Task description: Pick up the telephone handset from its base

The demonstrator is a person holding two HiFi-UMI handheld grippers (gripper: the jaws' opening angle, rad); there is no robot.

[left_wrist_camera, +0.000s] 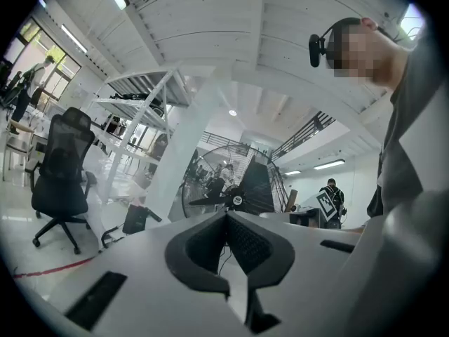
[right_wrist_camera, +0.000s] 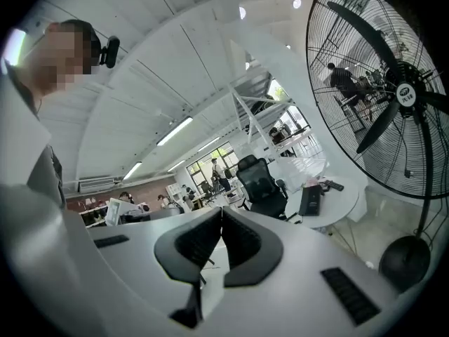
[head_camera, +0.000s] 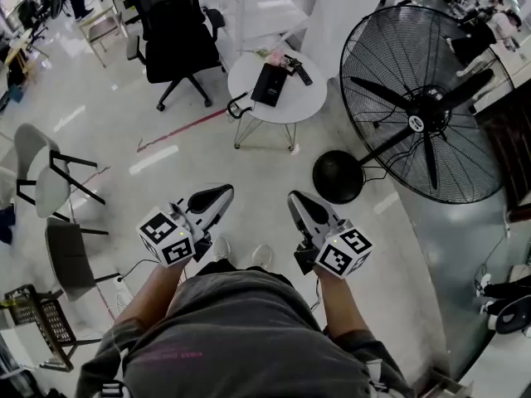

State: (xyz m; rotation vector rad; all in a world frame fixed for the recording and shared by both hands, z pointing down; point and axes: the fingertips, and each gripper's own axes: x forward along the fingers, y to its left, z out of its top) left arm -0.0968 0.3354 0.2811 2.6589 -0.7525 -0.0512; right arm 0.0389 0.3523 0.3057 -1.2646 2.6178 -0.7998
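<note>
A black telephone [head_camera: 269, 84] lies on a small round white table [head_camera: 307, 102] some way ahead of me; its handset cannot be told apart from the base at this distance. Small dark items [head_camera: 296, 69] lie beside it. My left gripper [head_camera: 221, 195] and right gripper [head_camera: 296, 198] are held low in front of my body, side by side, far short of the table. Both are shut with nothing between the jaws. The left gripper view shows the left gripper [left_wrist_camera: 226, 215] with the telephone [left_wrist_camera: 133, 219] at its left. Past the right gripper [right_wrist_camera: 221, 209], the telephone [right_wrist_camera: 309, 201] stands on the table [right_wrist_camera: 344, 196].
A large black floor fan [head_camera: 425, 116] on a round base [head_camera: 337, 177] stands right of the table. A black office chair [head_camera: 173, 38] is behind it at the left. Grey chairs [head_camera: 40, 172] and a wire basket [head_camera: 39, 314] stand at my left. Red tape [head_camera: 178, 131] marks the floor.
</note>
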